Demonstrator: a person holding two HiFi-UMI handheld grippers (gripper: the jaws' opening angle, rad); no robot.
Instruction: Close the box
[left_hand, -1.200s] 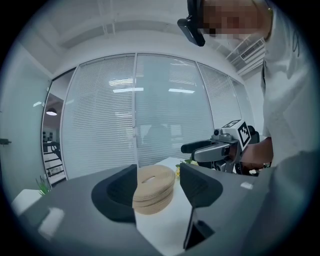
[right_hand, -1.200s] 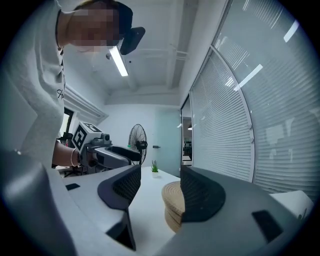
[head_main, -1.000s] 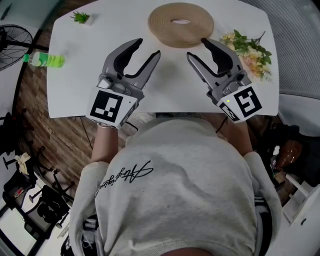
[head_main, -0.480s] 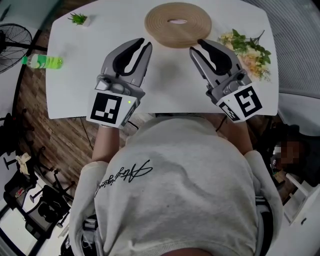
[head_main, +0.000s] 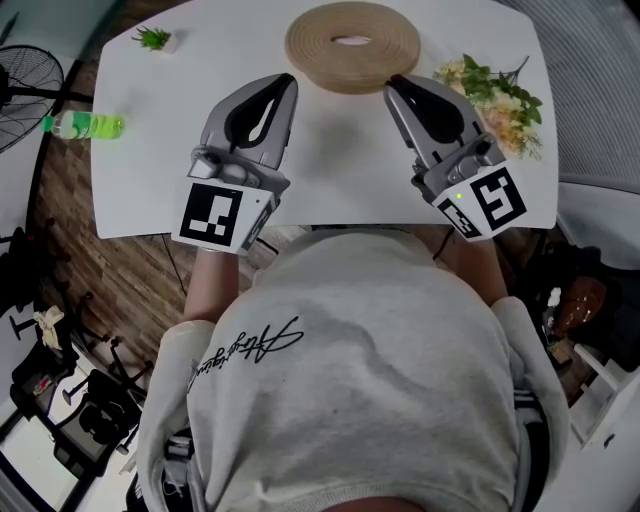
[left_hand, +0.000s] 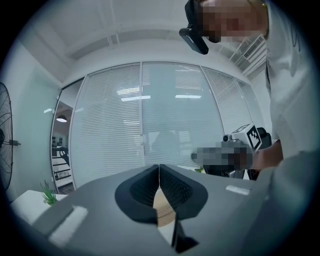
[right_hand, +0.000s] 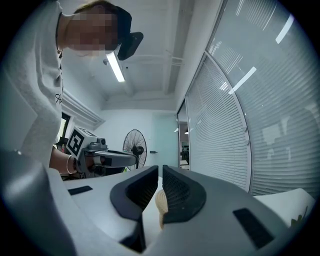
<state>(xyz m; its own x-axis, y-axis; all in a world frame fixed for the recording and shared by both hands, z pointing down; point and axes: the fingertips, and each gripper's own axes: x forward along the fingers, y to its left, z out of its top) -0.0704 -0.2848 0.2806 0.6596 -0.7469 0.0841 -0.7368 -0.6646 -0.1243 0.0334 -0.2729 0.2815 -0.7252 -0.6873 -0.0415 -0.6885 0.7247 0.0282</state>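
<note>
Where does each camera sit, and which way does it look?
Head view: on the person's head, looking steeply down at the table; shows shirt, left gripper, right gripper.
Left gripper view: on the left gripper, looking level toward window blinds; shows shirt.
Right gripper view: on the right gripper, looking level toward a fan; shows shirt.
Both gripper views share the round box behind just-closed, empty jaws.

Left gripper (head_main: 282, 84) and right gripper (head_main: 397, 84) just closed, empty

Mostly hidden behind the just-closed, empty jaws of the left hand-held gripper (left_hand: 159, 167), lower centre: round tan woven box (left_hand: 164, 213), a mere sliver. Likewise behind the right hand-held gripper (right_hand: 160, 168). Cut by the head view's left edge: black fan (head_main: 20, 95).
</note>
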